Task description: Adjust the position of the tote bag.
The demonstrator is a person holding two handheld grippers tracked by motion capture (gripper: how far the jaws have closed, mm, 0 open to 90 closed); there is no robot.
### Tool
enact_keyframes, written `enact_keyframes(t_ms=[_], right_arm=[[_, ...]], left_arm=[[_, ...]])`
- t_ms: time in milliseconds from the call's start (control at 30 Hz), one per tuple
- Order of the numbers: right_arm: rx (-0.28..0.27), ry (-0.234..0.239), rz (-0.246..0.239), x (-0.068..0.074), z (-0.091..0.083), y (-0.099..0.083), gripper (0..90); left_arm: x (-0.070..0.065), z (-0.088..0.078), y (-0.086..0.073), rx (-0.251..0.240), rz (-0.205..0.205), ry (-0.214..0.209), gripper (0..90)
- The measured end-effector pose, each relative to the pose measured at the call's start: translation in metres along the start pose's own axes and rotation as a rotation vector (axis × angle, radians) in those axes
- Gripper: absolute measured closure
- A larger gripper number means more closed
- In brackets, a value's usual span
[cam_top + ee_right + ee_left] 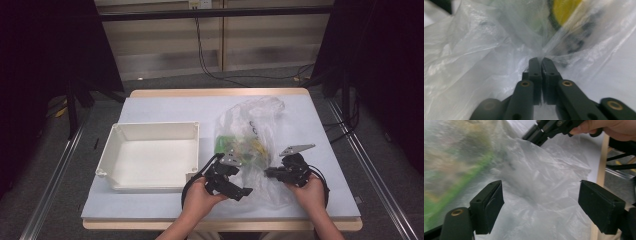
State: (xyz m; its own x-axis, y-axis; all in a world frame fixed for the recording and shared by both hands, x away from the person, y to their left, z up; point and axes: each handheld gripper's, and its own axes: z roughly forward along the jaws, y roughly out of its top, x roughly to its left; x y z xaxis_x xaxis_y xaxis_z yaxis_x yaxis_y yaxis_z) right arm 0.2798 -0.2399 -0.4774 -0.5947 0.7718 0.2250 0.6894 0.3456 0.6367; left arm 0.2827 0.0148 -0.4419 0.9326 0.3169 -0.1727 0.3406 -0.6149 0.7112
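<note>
Pinching plastic bag [499, 50]: right gripper [540, 60] jaws clamped; left gripper [540, 202] jaws apart; white tray [112, 150] beside.

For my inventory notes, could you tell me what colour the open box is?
White box; the high view shows it best.

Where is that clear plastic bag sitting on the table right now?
In the high view, the plastic bag lies on the right half of the table, right of the white tray, with both grippers at its near end.
</note>
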Motion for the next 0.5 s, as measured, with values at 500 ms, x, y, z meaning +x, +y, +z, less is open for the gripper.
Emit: enact_keyframes(t_ms=[500], right_arm=[[-0.078, -0.096, -0.077, 0.014, -0.024, 0.013, 59.7]], left_arm=[[0.004, 0.017, -0.017, 0.101, 0.023, 0.038, 35.7]])
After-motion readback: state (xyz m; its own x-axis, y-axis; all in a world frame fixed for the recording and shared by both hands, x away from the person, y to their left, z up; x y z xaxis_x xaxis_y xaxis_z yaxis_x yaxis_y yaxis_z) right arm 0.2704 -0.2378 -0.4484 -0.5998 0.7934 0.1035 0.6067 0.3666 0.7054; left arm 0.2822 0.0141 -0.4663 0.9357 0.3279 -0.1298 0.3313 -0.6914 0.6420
